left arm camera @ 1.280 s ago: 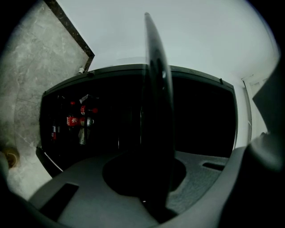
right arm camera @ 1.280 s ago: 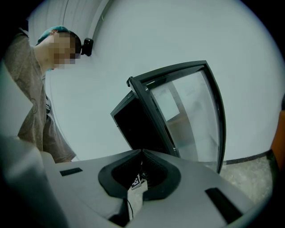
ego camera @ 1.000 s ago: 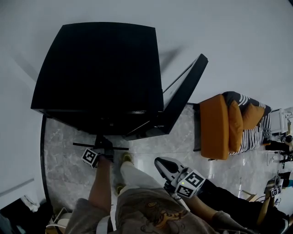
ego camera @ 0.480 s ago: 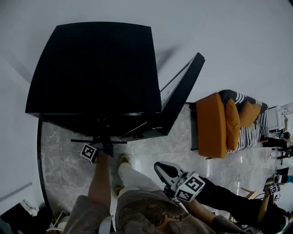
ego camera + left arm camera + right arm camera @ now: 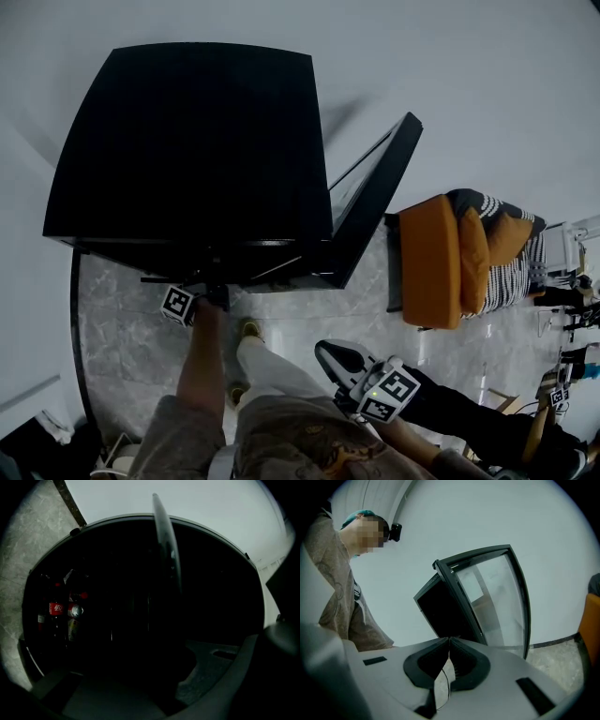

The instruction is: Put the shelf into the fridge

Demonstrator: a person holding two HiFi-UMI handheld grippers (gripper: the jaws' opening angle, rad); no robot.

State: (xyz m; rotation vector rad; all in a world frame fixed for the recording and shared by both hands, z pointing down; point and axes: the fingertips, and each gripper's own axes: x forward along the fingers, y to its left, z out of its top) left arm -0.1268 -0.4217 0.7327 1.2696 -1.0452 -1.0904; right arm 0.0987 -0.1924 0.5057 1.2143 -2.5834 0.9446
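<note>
While the left gripper [image 5: 216,294] points level at the open front of the black fridge [image 5: 187,141], its jaws stand almost together and are pressed on the near edge of the shelf [image 5: 165,541], a thin glass plate. In the left gripper view the shelf is seen edge-on. It runs out from between the jaws, straight ahead toward the dark inside of the fridge; how deep it has gone in I cannot tell. In the head view it shows as a thin dark bar just below the front edge of the fridge top, lying across the tips of the gripper and reaching more to the left. Some bottles [image 5: 56,607] with red labels stand inside the fridge, to one side of the shelf. The glass door [image 5: 375,202] is swung open on the right. The right gripper [image 5: 450,641] is low at the person's right side, well apart from the shelf. Its jaws are closed tip to tip, with nothing between them.
</note>
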